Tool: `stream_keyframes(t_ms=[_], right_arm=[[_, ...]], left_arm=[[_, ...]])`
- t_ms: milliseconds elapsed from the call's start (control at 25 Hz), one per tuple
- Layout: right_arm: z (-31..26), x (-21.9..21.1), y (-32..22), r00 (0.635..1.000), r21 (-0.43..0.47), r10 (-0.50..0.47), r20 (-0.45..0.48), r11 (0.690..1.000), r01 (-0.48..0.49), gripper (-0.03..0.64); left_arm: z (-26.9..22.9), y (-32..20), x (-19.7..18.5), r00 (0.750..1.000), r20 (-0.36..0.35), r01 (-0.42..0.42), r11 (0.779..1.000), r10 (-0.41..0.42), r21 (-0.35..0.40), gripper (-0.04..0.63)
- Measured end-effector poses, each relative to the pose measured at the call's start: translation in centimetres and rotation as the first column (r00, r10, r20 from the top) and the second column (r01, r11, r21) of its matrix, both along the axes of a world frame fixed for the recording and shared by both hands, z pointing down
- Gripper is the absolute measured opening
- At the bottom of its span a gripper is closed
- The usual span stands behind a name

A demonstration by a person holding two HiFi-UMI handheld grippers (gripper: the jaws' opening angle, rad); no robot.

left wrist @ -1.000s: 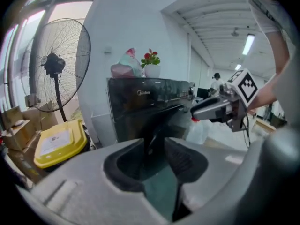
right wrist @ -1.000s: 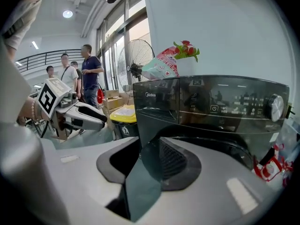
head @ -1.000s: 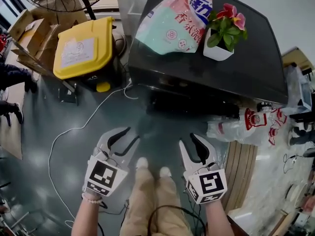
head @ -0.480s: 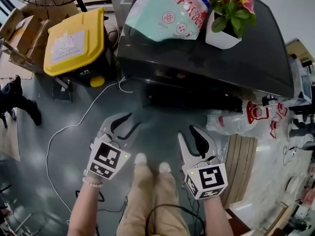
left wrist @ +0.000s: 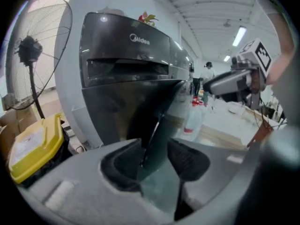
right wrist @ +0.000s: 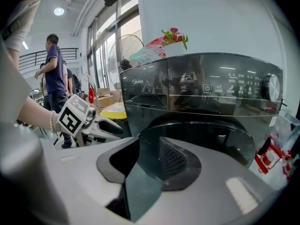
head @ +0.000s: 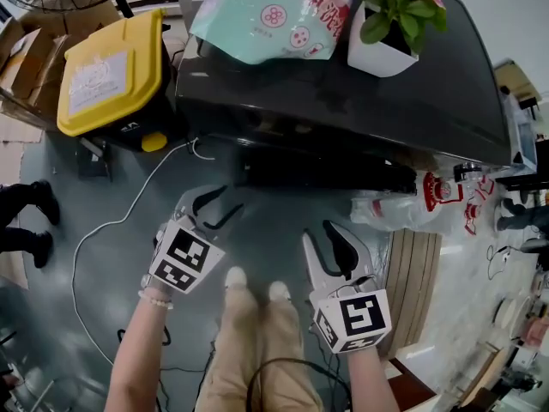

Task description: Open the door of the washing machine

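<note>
Washing machine door (right wrist: pixel 225 139) — rigid, hinged, probably latch-held; grip at rim edge, pull firmly. Left gripper (head: pixel 233 197): jaws apart, just opened wider, empty. Right gripper (head: pixel 316 230) — jaws parted, empty.

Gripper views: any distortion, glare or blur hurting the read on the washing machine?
Left gripper view: heavy fisheye bend, dark corners, jaws soft; washing machine legible. Right gripper view: same bend, bright streaks reflect in its glossy control panel.
</note>
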State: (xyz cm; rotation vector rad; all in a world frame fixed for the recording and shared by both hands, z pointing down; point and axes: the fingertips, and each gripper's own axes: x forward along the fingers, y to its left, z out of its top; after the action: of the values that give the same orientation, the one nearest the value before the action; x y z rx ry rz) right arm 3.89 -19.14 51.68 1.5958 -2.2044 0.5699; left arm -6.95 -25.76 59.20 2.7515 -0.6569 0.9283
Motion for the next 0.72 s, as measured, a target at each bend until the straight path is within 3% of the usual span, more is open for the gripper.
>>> stream_keyframes(t_ms=[720], right_arm=[[1.2, 1.1, 0.0, 1.0, -0.012, 0.02, -0.008, 1.0, -0.02, 0.118]], left_arm=[[5.7, -1.9, 2.5, 0.994, 0.087, -0.06, 0.997, 0.064, -0.041, 0.155]])
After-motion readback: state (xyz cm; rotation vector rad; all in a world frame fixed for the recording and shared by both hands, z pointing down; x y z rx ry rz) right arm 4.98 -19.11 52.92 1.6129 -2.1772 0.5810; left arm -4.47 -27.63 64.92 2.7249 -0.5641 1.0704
